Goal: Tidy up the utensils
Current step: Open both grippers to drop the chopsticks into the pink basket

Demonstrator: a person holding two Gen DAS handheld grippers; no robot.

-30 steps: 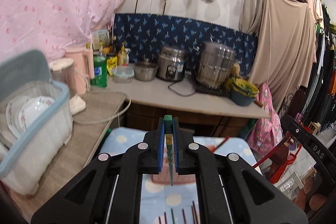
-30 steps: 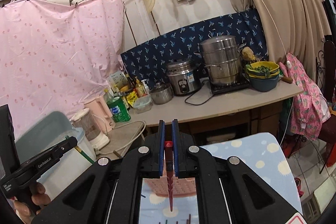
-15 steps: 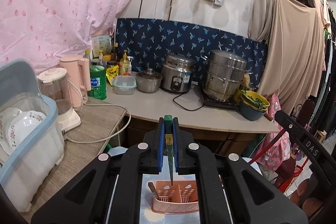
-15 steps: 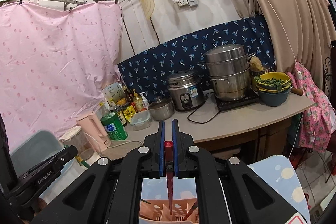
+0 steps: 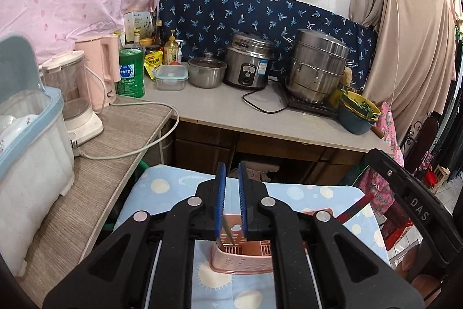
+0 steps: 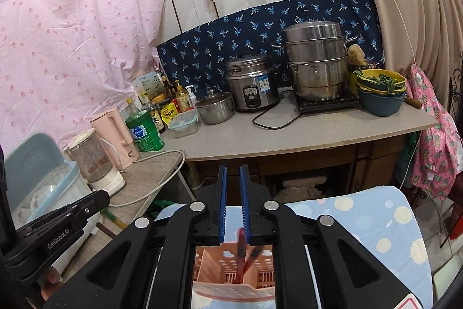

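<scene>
Both pairs of fingers are parting, pads slightly apart and clear of the utensils. The left gripper (image 5: 230,200) has the green chopstick (image 5: 226,230) directly below, standing steeply in the pink holder (image 5: 241,258). The right gripper (image 6: 232,203) likewise stands over red chopsticks (image 6: 241,257), which lean in the holder.

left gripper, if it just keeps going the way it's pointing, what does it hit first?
Most likely the pink utensil basket, right under the left gripper. A green utensil stands in the basket below the gap between its fingers. Depth is unclear.
</scene>
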